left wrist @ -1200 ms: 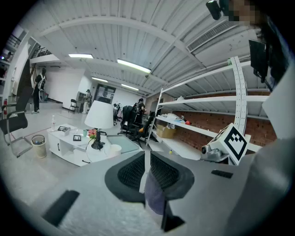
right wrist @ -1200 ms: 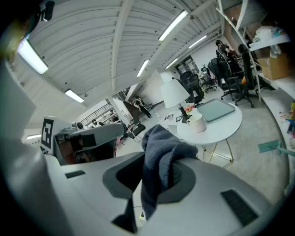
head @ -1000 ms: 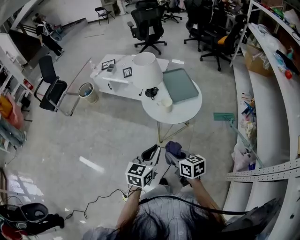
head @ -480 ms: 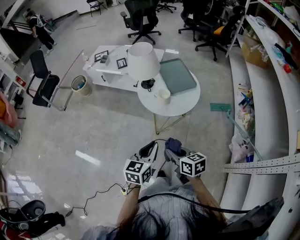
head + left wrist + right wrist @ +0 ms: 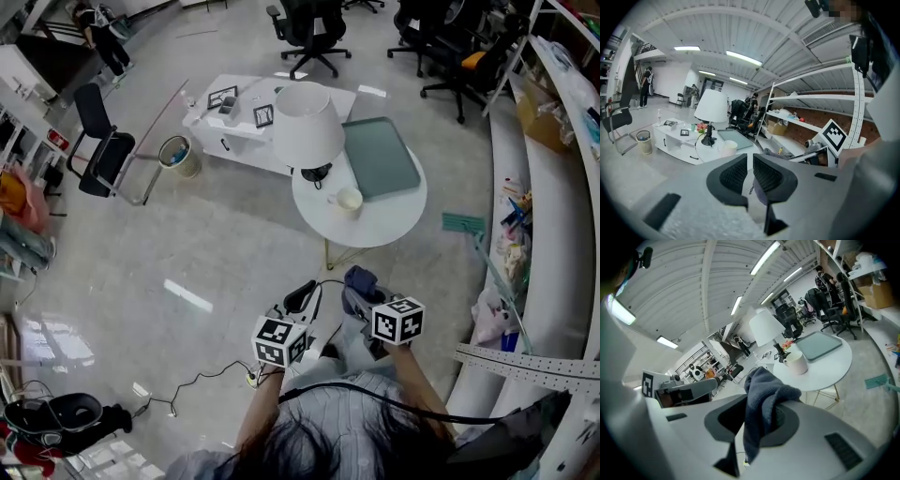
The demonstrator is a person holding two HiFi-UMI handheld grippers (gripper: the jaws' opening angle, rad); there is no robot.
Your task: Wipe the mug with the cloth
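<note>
Comparing with a second ago, I see the round desk (image 5: 398, 225) sitting a little larger and a touch further right in the head view. The strip of floor between it and my two grippers has shrunk slightly. The grippers themselves hang in much the same place, low in the frame and side by side, so I read this as an approach on foot, not a reach of the arms.

The mug (image 5: 348, 199) has not shifted on the desk. It stands upright near the middle, just in front of the lamp (image 5: 307, 125) and beside the grey-green tray (image 5: 380, 157). For the task, I judge that wiping has not begun. The mug is well apart from both grippers, and I must close the rest of the way before either can touch it.

The right gripper (image 5: 757, 420) has its jaws clenched on the cloth (image 5: 765, 397), a dark blue bundle that bulges above the pads and trails a tail down between them. The hold looks firm to me.

The left gripper (image 5: 749, 172) has its jaws drawn almost together, with only a thin slit between the pads and nothing in it. I think it will need to open wide if it is to steady the mug while the cloth works round it.
</note>
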